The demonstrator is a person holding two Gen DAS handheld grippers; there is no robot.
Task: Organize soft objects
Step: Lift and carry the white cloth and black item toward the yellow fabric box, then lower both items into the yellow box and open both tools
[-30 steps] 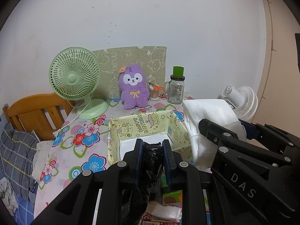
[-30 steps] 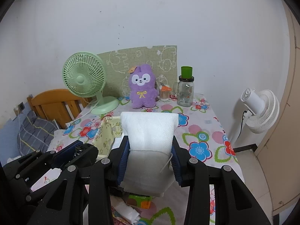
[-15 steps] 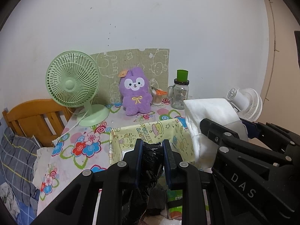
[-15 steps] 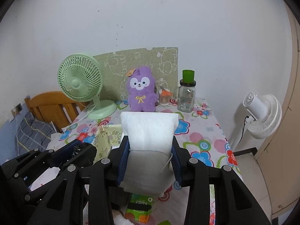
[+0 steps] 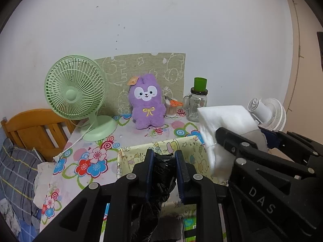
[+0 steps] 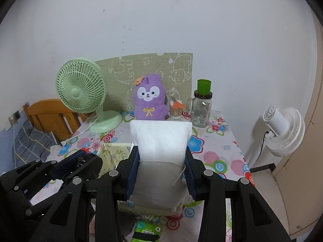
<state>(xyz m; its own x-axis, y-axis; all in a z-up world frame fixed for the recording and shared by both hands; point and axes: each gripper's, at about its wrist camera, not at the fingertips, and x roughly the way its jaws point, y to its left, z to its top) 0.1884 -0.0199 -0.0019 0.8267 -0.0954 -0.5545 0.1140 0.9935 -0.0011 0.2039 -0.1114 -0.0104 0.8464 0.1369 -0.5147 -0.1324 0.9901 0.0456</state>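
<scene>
My left gripper [image 5: 164, 157] is shut on a crumpled black plastic bag [image 5: 161, 173], held just above the near edge of a yellow patterned fabric box [image 5: 181, 147]. My right gripper [image 6: 161, 157] is shut on a white foam pad [image 6: 160, 139], held upright beside and to the right of the box [image 6: 113, 154]. The pad also shows in the left wrist view [image 5: 224, 125], and the left gripper in the right wrist view [image 6: 80, 159]. A purple plush rabbit [image 5: 146, 104] sits at the back of the floral-cloth table [image 5: 84, 161].
A green desk fan [image 5: 76, 98] stands back left with a cord. A glass jar with a green cup on it [image 5: 197, 100], a cup of cotton swabs with orange scissors [image 5: 172, 109], a white floor fan [image 6: 282, 129], a wooden chair [image 5: 34, 127] and a green packet [image 6: 147, 232] are around.
Both grippers have pulled back and tilted up with their loads; the box's inside has dropped out of sight below the left fingers. Both grips are unchanged.
</scene>
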